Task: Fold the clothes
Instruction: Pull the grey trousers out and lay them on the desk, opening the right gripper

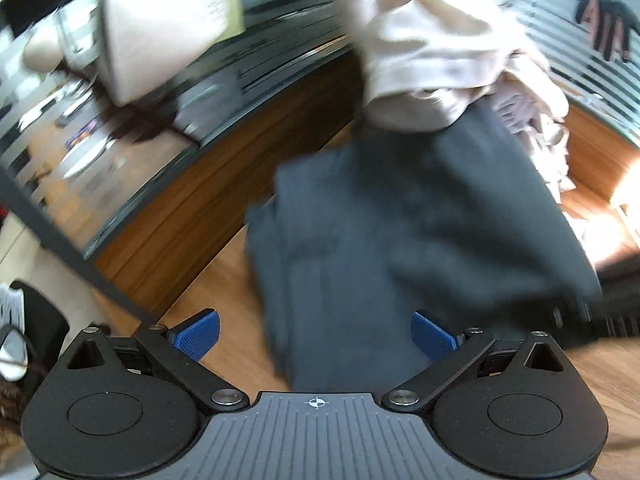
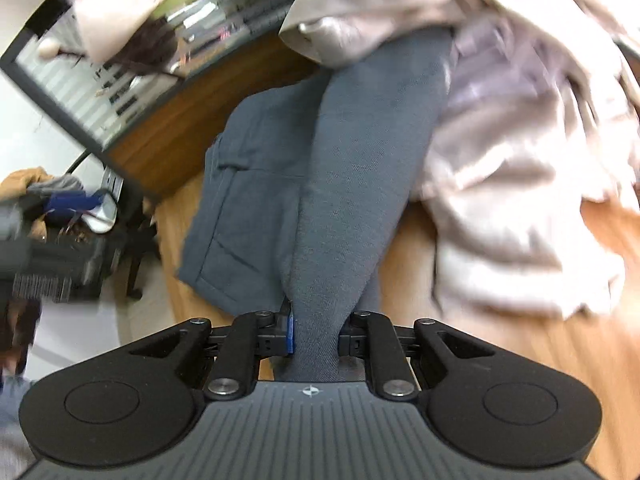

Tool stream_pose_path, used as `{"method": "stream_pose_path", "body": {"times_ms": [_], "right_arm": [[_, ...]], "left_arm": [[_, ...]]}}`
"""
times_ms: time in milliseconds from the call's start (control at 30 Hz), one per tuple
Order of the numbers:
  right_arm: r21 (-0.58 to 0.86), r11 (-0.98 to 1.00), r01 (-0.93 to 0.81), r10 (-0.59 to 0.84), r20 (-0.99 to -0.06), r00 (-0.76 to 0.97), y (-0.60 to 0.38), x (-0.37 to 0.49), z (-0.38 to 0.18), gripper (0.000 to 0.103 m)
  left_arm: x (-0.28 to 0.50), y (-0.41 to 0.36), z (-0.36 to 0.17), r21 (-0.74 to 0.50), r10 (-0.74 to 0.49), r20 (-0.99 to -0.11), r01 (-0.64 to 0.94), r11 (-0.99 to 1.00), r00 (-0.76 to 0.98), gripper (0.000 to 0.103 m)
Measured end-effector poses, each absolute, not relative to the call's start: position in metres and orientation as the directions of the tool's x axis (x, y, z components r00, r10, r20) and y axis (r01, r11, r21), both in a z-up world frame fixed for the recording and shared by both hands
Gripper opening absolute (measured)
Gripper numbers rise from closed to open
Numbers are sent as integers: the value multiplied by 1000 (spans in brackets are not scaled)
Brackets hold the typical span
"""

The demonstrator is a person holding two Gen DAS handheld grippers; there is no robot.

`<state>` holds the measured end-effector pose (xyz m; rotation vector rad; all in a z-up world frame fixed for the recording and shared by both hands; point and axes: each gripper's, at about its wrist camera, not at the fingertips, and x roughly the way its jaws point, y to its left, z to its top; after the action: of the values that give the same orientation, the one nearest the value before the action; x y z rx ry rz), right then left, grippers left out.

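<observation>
A dark grey-blue garment (image 2: pixel 320 184) lies on the wooden table, partly under a heap of pale cream clothes (image 2: pixel 512 200). My right gripper (image 2: pixel 316 334) is shut on a bunched fold of the grey garment, which runs taut from the jaws up toward the heap. In the left wrist view the same grey garment (image 1: pixel 400 240) spreads across the table, blurred. My left gripper (image 1: pixel 316 338) hovers over its near edge, open, the blue pads (image 1: pixel 200 336) wide apart with nothing pressed between them. The right gripper's body shows dimly at the right edge.
Cream clothes (image 1: pixel 448 60) are piled at the far side of the wooden table (image 1: pixel 224 320). A glass partition with striped frosting (image 1: pixel 100 152) stands behind it. A black chair with clutter (image 2: pixel 80 240) sits off the table's left edge. Bare wood (image 2: pixel 540 360) lies to the right.
</observation>
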<state>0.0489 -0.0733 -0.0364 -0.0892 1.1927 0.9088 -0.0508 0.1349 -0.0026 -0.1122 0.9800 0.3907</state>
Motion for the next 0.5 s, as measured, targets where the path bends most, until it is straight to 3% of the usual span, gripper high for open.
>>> {"method": "stream_pose_path", "body": {"times_ms": [167, 500], "right_arm": [[377, 739, -558, 507, -857, 92, -133, 11, -43, 17], [297, 934, -198, 337, -918, 210, -259, -88, -61, 18]], "left_arm": [[-40, 124, -5, 76, 233, -833, -313, 947, 501, 102], [-27, 93, -28, 89, 158, -856, -161, 983, 491, 102]]}}
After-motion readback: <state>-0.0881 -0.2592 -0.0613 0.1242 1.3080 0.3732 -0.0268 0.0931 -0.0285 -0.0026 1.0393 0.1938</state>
